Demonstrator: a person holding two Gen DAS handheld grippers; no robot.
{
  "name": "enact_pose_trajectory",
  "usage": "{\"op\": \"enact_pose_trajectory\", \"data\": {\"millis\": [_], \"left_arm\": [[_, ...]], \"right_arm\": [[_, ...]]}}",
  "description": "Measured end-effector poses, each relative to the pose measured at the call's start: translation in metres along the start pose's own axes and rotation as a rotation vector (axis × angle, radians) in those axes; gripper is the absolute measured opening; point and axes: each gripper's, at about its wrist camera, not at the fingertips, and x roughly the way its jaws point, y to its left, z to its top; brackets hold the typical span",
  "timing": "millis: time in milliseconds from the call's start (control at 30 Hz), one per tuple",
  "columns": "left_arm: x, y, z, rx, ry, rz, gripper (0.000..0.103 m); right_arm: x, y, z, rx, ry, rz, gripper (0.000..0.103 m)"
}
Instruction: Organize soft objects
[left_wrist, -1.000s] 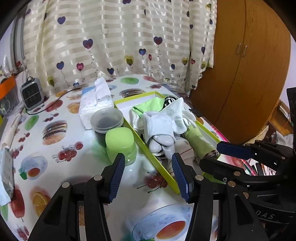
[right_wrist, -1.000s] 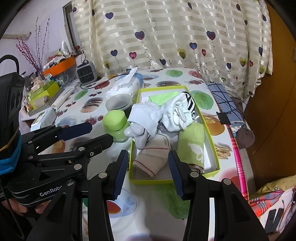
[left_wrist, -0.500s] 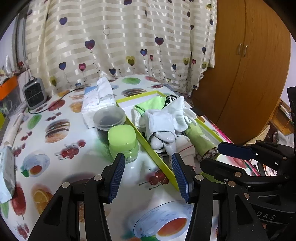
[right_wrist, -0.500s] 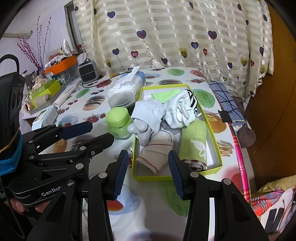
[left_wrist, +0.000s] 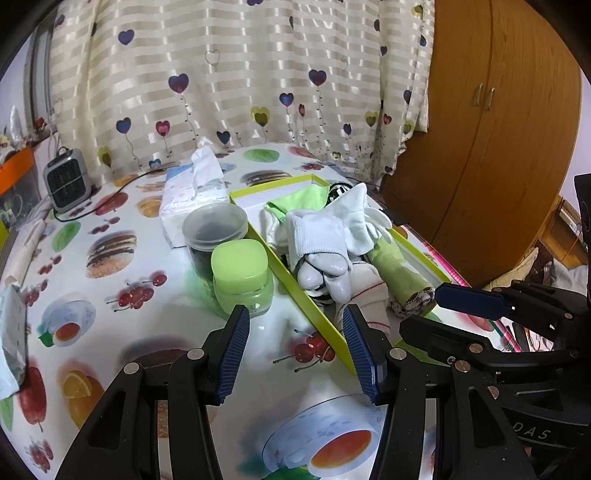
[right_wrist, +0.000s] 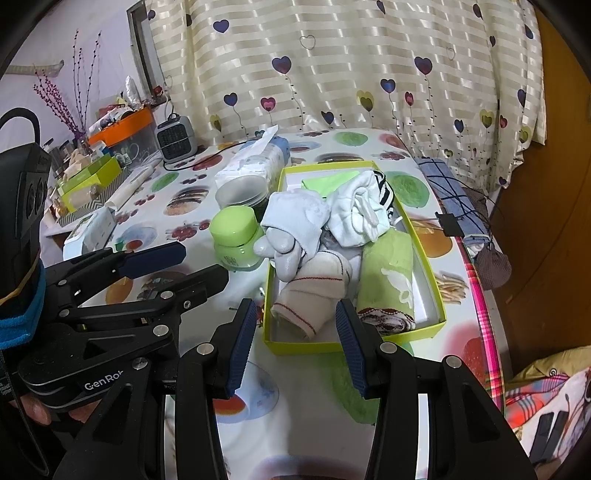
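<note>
In the yellow-green tray (right_wrist: 354, 345) near the tabletop's right edge lies a loose heap: white gloves (right_wrist: 295, 221), a red-striped sock (right_wrist: 314, 295), a rolled green towel (right_wrist: 388, 280). All look light and limp, so pinch a thick fold. Left gripper (left_wrist: 295, 350) and right gripper (right_wrist: 295, 343) hover spread, empty.

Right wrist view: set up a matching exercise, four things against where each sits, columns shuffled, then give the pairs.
Things:
1. rolled green towel
2. green-lidded square jar
3. small grey fan heater
4. blue checked cloth

Places:
A. table's right edge
B. inside the yellow-green box
C. far left by the curtain
D. just left of the box

Pairs: 1-B, 2-D, 3-C, 4-A
</note>
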Motion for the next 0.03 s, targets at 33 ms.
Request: {"op": "enact_pose_trajectory", "data": {"millis": [33], "left_arm": [[0.0004, -0.0006, -0.0010, 0.000, 0.002, 0.000, 0.052]], "right_arm": [[0.0003, -0.0005, 0.0001, 0.001, 0.001, -0.001, 0.046]]}}
